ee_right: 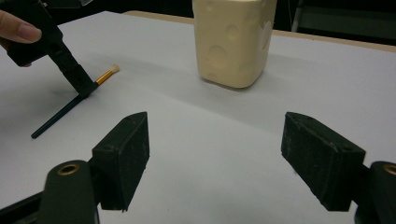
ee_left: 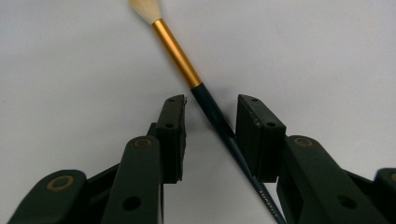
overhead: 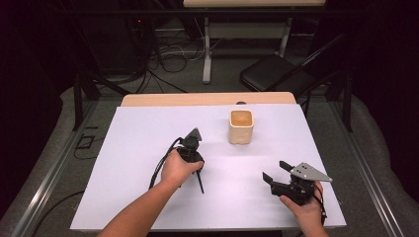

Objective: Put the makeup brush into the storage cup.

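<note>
A paintbrush (ee_left: 187, 70) with a dark blue handle, gold ferrule and pale bristles lies flat on the white table sheet (overhead: 138, 163). My left gripper (ee_left: 210, 100) points down over it, its jaws straddling the handle just behind the ferrule. The pads stand apart and do not clamp it. In the high view the left gripper (overhead: 192, 157) is at the table's middle, with the brush handle (overhead: 201, 185) sticking out towards me. My right gripper (overhead: 274, 170) rests at the front right, wide open and empty. The right gripper view shows the brush (ee_right: 56, 119) under the left gripper's fingers (ee_right: 79, 77).
A cream square cup (overhead: 241, 127) with dimpled sides stands upright at the table's back centre, right of the left gripper. Beyond the table's wooden far edge (overhead: 207, 98) are a black chair (overhead: 276, 74), floor cables and another table's legs.
</note>
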`<state>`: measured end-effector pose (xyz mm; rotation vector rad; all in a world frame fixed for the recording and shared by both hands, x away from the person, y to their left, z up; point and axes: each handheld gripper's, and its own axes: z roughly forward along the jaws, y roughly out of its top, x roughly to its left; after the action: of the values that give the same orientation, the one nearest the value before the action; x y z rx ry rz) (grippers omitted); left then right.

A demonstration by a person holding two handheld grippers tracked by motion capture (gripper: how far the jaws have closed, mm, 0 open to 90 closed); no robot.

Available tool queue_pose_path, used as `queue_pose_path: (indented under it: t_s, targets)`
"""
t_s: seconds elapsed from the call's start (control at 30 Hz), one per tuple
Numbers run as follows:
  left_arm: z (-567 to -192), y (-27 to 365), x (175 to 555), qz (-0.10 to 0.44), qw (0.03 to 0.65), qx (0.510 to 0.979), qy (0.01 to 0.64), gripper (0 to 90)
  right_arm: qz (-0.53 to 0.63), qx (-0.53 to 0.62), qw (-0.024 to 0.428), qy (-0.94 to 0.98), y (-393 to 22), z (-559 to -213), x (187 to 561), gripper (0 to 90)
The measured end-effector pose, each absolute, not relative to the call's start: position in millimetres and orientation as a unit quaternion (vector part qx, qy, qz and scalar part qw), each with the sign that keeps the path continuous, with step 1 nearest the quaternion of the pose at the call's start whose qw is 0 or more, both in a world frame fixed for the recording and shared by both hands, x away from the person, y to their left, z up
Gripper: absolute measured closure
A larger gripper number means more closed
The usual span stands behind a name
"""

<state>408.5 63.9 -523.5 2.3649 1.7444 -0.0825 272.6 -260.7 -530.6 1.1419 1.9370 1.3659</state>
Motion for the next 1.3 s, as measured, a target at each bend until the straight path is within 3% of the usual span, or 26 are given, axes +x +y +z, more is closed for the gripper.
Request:
queue_pose_path:
  t_s: [0.47,0.87,1.3]
  targets:
    - [-523.7,66.4,410.6,-0.026,0.095,0.8,0.592,69.7,0.502,0.418,0.253,0.713,-260.8,-530.6,272.8,23.3]
    - [-524.0,68.8,412.2,-0.021,0.086,0.801,0.592,81.3,0.502,0.419,0.253,0.713,-261.0,-530.8,272.9,23.3]
    - [-524.0,69.7,412.4,-0.023,0.089,0.802,0.59,82.8,0.503,0.418,0.252,0.713,-261.3,-531.2,273.4,23.4]
